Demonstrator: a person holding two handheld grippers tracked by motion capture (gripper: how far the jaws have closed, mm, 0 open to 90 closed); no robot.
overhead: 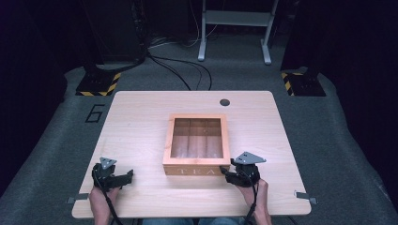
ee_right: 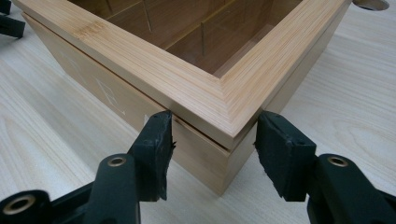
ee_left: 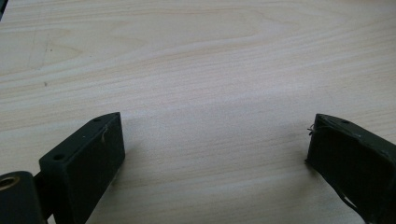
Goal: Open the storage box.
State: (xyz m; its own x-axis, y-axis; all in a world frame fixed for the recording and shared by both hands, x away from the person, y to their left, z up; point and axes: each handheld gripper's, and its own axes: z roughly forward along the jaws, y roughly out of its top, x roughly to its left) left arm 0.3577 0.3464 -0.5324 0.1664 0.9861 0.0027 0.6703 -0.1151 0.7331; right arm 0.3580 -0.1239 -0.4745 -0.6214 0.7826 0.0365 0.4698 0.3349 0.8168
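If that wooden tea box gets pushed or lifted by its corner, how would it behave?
The tea box looks rigid, so it should not flex. Flat-bottomed and low on the smooth table, it would probably slide or pivot rather than tip. The right gripper straddles one corner, and a seam shows below the lid, so the lid may lift alone.

Looks like a lab or recording studio setup, not anyone's home. The light wood tabletop (overhead: 141, 122) sits on grey carpet (overhead: 47, 154) with a "6" (overhead: 95, 113) marked on it, black curtains (overhead: 28, 47) all around, stand bases with yellow-black hazard tape (overhead: 98, 83) at the far left and right, cables (overhead: 183, 70) trailing across the floor, and a grey metal frame (overhead: 234, 28) at the back.
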